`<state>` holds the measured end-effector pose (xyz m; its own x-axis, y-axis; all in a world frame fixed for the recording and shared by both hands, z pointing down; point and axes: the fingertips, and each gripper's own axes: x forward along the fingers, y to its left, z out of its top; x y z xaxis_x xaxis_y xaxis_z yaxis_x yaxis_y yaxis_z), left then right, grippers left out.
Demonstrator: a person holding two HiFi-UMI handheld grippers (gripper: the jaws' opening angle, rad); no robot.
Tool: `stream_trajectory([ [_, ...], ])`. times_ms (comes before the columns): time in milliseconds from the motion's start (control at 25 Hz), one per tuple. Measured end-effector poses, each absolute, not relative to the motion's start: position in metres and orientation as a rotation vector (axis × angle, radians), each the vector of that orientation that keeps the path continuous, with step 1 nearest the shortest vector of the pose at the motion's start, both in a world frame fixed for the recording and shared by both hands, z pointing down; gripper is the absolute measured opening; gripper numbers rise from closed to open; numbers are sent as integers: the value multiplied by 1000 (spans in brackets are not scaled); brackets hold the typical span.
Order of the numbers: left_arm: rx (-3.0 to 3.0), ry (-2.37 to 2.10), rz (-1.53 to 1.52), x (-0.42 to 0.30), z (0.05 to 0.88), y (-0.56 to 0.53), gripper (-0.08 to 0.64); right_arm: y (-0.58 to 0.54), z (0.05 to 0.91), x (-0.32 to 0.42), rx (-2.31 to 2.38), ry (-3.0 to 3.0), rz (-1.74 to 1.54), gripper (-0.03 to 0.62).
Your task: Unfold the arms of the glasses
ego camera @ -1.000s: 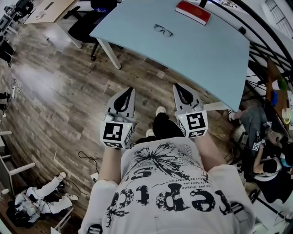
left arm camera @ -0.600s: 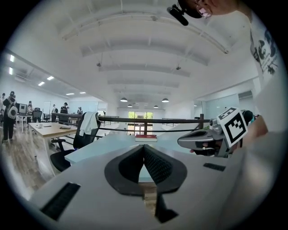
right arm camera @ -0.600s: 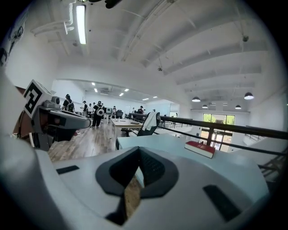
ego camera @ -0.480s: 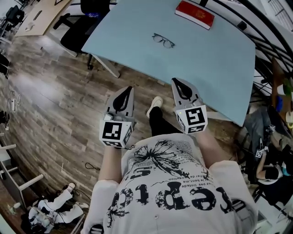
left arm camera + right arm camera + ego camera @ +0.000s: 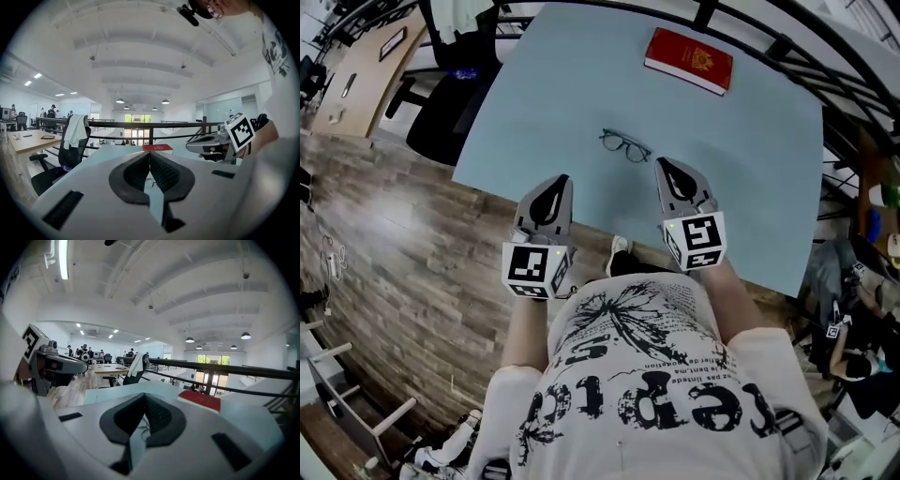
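Dark thin-rimmed glasses [image 5: 624, 145] lie on the pale blue table [image 5: 750, 159], arms folded as far as I can tell. In the head view my left gripper [image 5: 560, 180] hovers over the table's near edge, below and left of the glasses. My right gripper [image 5: 664, 165] is just right of them and a little nearer. Neither touches the glasses. Both pairs of jaws meet at the tips with nothing between them, as the left gripper view [image 5: 149, 154] and right gripper view [image 5: 144, 397] also show.
A red book [image 5: 689, 60] lies at the table's far side, and it also shows as a red book [image 5: 157, 148] [image 5: 199, 401] in both gripper views. A black office chair [image 5: 441, 103] draped with a white cloth stands at the table's left. A black railing [image 5: 787, 47] runs behind the table.
The person has walked up to the table. Both grippers, earlier over the wooden floor, now reach over the table's near edge, close to the glasses. Jaws stay shut.
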<state>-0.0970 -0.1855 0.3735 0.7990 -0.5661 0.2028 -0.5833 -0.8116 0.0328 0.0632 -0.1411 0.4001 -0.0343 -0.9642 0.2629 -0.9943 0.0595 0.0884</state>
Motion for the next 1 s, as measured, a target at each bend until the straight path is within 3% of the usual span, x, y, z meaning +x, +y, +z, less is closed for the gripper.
stream_trajectory([
  [600,2978,-440,428,15,412,-290,18,-199,465,134,2057,-1784,535,11],
  [1000,3001,-81,484,43,433,-322,18,-208,535,139,1955,-1552,874,11],
])
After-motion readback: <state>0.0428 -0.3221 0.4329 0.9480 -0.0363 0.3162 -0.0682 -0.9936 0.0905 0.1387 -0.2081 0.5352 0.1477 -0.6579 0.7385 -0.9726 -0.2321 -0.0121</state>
